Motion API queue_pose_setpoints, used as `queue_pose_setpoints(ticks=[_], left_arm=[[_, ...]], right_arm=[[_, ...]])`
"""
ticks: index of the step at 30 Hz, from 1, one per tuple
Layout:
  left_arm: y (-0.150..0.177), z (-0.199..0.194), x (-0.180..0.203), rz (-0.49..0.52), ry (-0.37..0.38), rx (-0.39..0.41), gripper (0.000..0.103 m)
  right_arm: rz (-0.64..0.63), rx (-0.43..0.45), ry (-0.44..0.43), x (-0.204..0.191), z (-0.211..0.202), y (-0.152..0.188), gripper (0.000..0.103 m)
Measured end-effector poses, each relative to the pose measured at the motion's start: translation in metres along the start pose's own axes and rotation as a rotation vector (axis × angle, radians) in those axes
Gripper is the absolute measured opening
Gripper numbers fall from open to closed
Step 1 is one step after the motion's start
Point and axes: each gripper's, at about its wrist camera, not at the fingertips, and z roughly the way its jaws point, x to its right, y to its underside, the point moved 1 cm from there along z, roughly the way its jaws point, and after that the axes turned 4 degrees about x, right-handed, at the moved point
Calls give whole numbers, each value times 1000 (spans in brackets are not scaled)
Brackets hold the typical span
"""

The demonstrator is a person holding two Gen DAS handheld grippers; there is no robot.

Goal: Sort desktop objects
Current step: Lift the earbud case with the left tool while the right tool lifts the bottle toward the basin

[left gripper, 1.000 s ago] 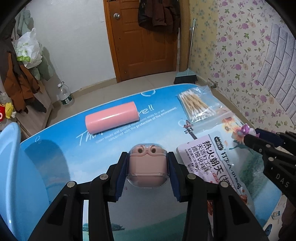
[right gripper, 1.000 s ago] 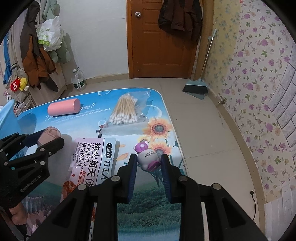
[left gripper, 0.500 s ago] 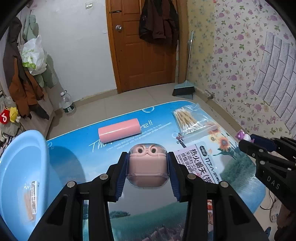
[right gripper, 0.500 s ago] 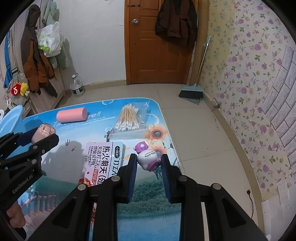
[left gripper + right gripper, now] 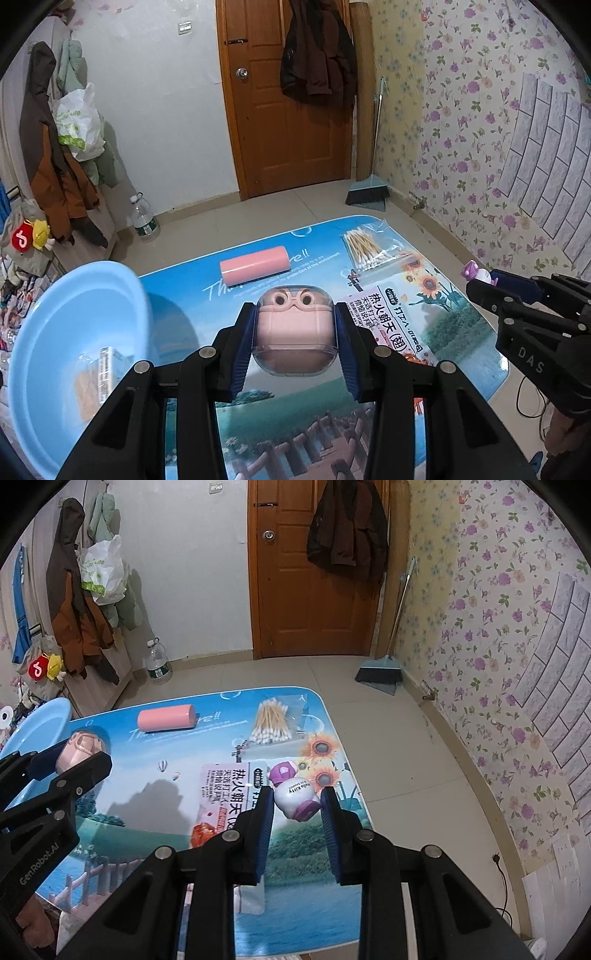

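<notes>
1. Left wrist view: the left claw (image 5: 295, 332) pinches a pink earbud case in a clear cover (image 5: 294, 329) between its blue pads, the case raised clear of the desk (image 5: 258, 398), its two round eye-like marks facing away from the camera.
2. Right wrist view: the right claw (image 5: 297, 812) pinches a white and purple Hello Kitty figurine (image 5: 295, 794), tilted, its purple cap pointing up and to the left; it also hangs above the desk (image 5: 317, 886).
3. Below and between the two claws a pink and white snack packet with Chinese print (image 5: 391, 317) lies flat on the desk's picture-printed surface.
4. Beyond the packet, near the far right corner of the desk, lies a clear bag of cotton swabs (image 5: 365, 247).
5. To the left of the swabs, near the far edge, a pink cylinder (image 5: 254, 265) lies on its side, well apart from the other things.
6. At the left side of the desk a light blue plastic basin (image 5: 44, 350) holds a small wrapped packet (image 5: 98, 380) whose label I cannot read.
7. In the left wrist view the right claw enters from the right edge with the figurine's purple cap at its tip; in the right wrist view the left claw enters from the left with the pink case.
8. Past the desk: a tiled floor, a wooden door (image 5: 314, 590) with a dark jacket hanging on it, a broom with dustpan (image 5: 380, 672) against the flowered wall, and a water bottle (image 5: 157, 662) by the hanging coats.
</notes>
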Motion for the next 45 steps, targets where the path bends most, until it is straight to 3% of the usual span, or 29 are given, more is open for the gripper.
queue_pose_setpoints(ticks=[23, 45], left_arm=[[13, -72, -34, -63, -35, 75, 40], [30, -95, -71, -147, -71, 87, 40]], right_arm=[[4, 49, -46, -32, -50, 9, 27], [36, 65, -75, -50, -57, 12, 27]])
